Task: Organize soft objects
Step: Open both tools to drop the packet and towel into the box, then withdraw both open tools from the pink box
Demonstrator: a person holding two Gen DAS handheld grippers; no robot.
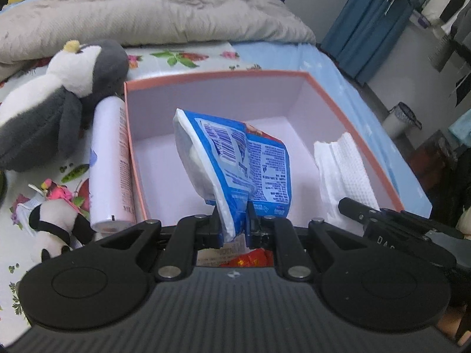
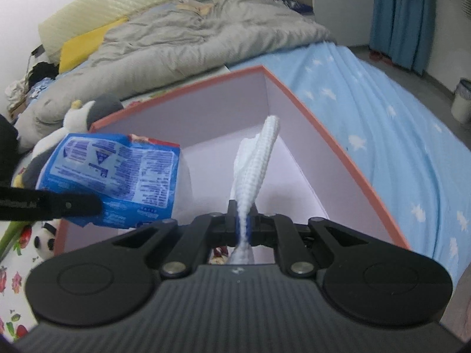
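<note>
A pink-rimmed cardboard box [image 1: 217,74] with a white inside stands on the bed. My left gripper [image 1: 234,225] is shut on the lower edge of a blue and white snack packet [image 1: 235,158], which hangs over the box's open top. My right gripper [image 2: 243,223] is shut on a white waffle-textured cloth [image 2: 259,164], held over the right part of the box [image 2: 318,117]. The cloth [image 1: 344,170] shows at the box's right wall in the left wrist view, with the right gripper's finger [image 1: 357,209] below it. The packet [image 2: 117,176] and a left finger [image 2: 59,204] appear at the left of the right wrist view.
A grey and white penguin plush [image 1: 59,100], a white spray can [image 1: 110,161] and a small panda plush [image 1: 56,229] lie left of the box on the floral sheet. A grey quilt [image 1: 153,8] lies behind. A bin [image 1: 400,119] stands on the floor to the right.
</note>
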